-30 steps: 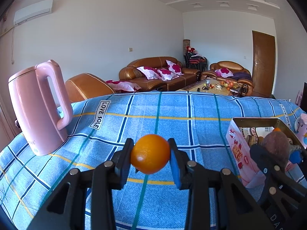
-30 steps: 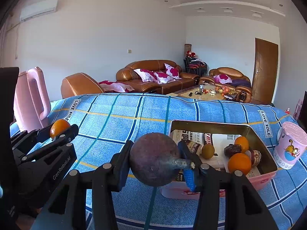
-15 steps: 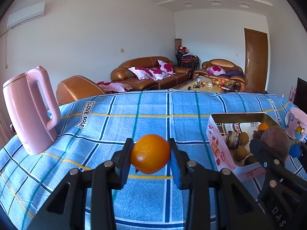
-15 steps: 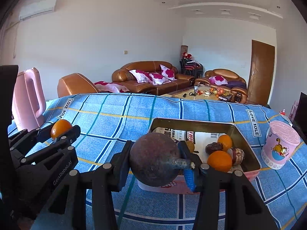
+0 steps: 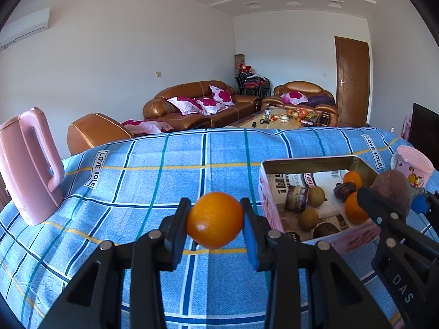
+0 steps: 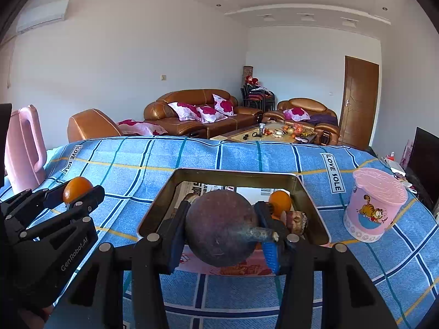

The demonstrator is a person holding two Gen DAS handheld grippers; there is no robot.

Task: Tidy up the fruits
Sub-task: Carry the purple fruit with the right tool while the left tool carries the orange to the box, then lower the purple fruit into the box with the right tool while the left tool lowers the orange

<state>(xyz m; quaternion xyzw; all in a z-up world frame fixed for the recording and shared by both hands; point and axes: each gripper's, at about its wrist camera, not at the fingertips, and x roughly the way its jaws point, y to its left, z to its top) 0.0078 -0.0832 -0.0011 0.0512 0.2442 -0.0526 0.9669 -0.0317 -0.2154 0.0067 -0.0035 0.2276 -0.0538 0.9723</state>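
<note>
1. Orange [image 5: 214,220]: I have it pinched between the pads of my left gripper [image 5: 215,223], low in the middle of the left wrist view, held clear above the cloth.
2. My right gripper [image 6: 222,229] is clamped on a round, dull brown fruit [image 6: 221,227] with a short stem pointing right, at lower centre of the right wrist view, in front of the tin [image 6: 153,208].
3. The tin is an open rectangular box with a pink outside, lined with printed paper. It holds more oranges [image 5: 354,211], small brown fruits and a dark wrapped piece; in the left wrist view it sits at the right.
4. Everything rests on a blue checked cloth [image 6: 233,156] with dark blue, teal and yellow lines. White tags sewn on it read "LOVE SOLE".
5. A pink kettle [image 5: 28,164] stands upright at the left edge of the cloth. A pink tub [image 6: 374,204] with a cartoon orange cat stands at the right, just beside the tin but apart from it.
6. Behind the cloth: brown leather sofas [image 6: 197,112] with white-and-magenta cushions, a cluttered coffee table [image 6: 274,134], white walls, a brown door [image 6: 359,98] at the right, an air conditioner [image 6: 42,16] at upper left.
7. My left gripper's body reads "GenRobot.AI" in the right wrist view; the right one shows "DAS" in the left wrist view.
</note>
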